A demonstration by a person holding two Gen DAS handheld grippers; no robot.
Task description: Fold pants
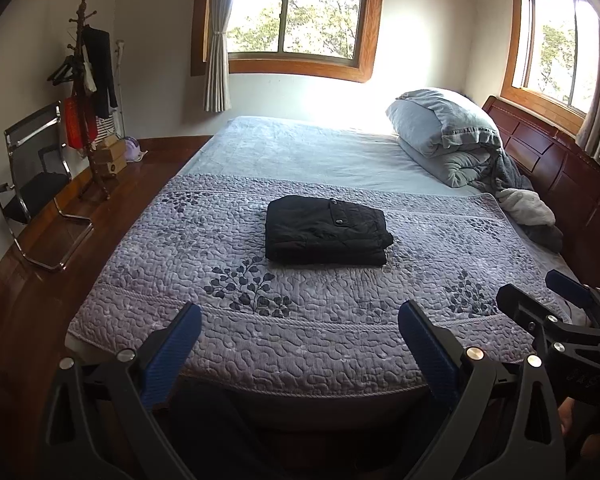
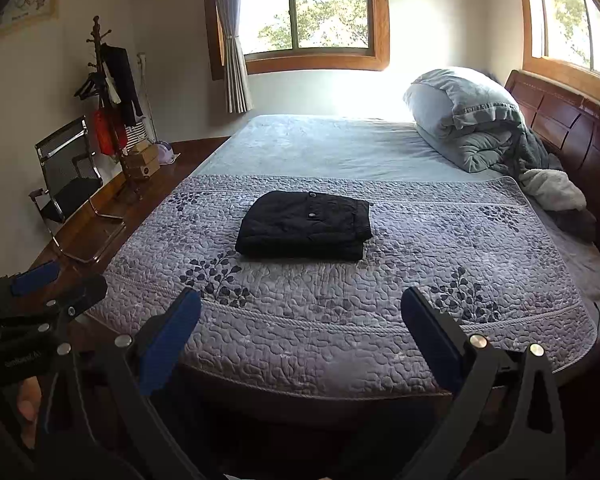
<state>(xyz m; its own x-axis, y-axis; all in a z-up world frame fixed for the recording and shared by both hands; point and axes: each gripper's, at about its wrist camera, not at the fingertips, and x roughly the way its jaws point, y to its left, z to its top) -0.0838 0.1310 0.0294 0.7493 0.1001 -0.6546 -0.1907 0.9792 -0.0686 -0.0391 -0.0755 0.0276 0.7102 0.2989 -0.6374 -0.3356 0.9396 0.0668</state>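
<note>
The black pants (image 1: 327, 230) lie folded into a compact rectangle in the middle of the purple quilted bedspread (image 1: 259, 320); they also show in the right wrist view (image 2: 306, 226). My left gripper (image 1: 300, 312) is open and empty, held back over the near edge of the bed, well short of the pants. My right gripper (image 2: 302, 304) is open and empty too, at about the same distance. The right gripper shows at the right edge of the left wrist view (image 1: 548, 292). The left gripper shows at the left edge of the right wrist view (image 2: 55, 280).
A folded grey duvet with a pillow (image 1: 444, 132) and loose clothes (image 1: 528, 208) lie by the wooden headboard (image 1: 548, 160) at the right. A black chair (image 1: 31, 188), a coat stand (image 1: 87, 100) and boxes stand on the wooden floor at the left.
</note>
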